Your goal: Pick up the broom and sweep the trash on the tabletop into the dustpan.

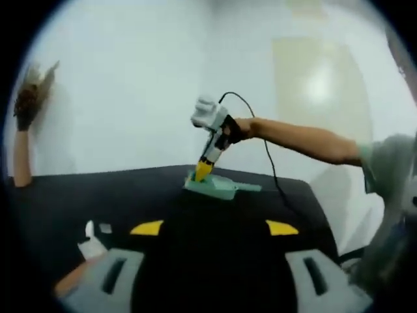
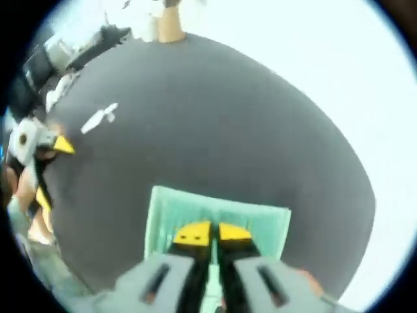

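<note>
Right tool: the right tool (image 2: 210, 236), grey with yellow tips, has its jaws nearly together above the flat light-green plastic dustpan (image 2: 215, 218). It seems clenched on the dustpan or its handle, but the contact itself is hidden, so this is my judgement.
Left tool: the left tool (image 1: 214, 227) is released, its two yellow tips stand wide apart and nothing is between them.
Dustpan place: in the left gripper view the dustpan (image 1: 218, 188) lies on the black bench (image 1: 130, 195) near the far edge, and the right tool (image 1: 204, 171) comes down on it from above.
Trash: small white crumpled paper scraps (image 2: 99, 118) lie on the bench near the edge where the left tool (image 2: 62, 145) is, well apart from the dustpan. In the left gripper view the scraps (image 1: 94, 238) are just beside the left jaw.
Broom: I cannot find a broom with certainty in these pictures.
Step in hand: I judge that the dustpan is being set and held in place, the sweeping is not yet begun.
How to do it well: keep the open mouth of the dustpan flat on the bench and turned toward the scraps, and hold it firm so it does not slide.
Open room: the bench between the scraps and the dustpan is bare, so a sweeping path is free. The round bench edge is close behind the dustpan, so pushing too strongly could move it over this edge.
</note>
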Demonstrator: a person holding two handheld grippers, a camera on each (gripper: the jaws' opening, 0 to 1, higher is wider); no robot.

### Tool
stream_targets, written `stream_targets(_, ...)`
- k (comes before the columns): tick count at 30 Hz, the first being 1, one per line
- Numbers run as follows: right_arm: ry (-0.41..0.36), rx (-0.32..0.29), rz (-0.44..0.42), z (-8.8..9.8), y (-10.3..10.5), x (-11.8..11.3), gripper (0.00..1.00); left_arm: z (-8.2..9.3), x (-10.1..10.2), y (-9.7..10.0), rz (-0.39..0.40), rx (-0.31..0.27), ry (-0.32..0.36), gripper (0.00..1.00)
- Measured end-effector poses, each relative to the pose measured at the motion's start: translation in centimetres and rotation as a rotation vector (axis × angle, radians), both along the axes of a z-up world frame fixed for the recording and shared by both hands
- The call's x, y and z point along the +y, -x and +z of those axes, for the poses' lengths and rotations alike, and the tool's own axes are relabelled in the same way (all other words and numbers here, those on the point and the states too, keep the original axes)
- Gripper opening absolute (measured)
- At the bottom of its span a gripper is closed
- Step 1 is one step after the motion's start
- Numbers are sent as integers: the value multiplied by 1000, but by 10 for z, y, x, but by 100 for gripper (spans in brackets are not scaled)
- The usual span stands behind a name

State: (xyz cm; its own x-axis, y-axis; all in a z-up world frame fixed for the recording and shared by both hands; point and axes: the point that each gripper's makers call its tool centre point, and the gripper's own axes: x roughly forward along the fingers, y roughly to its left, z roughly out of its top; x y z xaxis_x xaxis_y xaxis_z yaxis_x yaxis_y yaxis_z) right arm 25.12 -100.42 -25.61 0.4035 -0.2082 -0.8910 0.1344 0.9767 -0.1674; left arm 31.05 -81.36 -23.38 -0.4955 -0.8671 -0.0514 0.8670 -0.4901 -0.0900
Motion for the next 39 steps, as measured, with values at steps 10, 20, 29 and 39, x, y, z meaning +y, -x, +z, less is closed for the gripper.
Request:
stream_targets(10, 87, -88, 236, 13, -13, 32, 1, 3, 0, -1, 4, 16, -25, 54)
stream_targets(20, 140, -171, 430, 28, -18, 70, 1, 13, 6, 13, -7, 113, -62, 53)
stream_targets(29, 163, -236, 551, 29, -22, 103, 1, 16, 12, 3, 60, 195, -103, 43)
stream_targets(39, 192, -328, 662, 33, -32, 136, 1, 9, 12, -5, 174, 463, -271, 38)
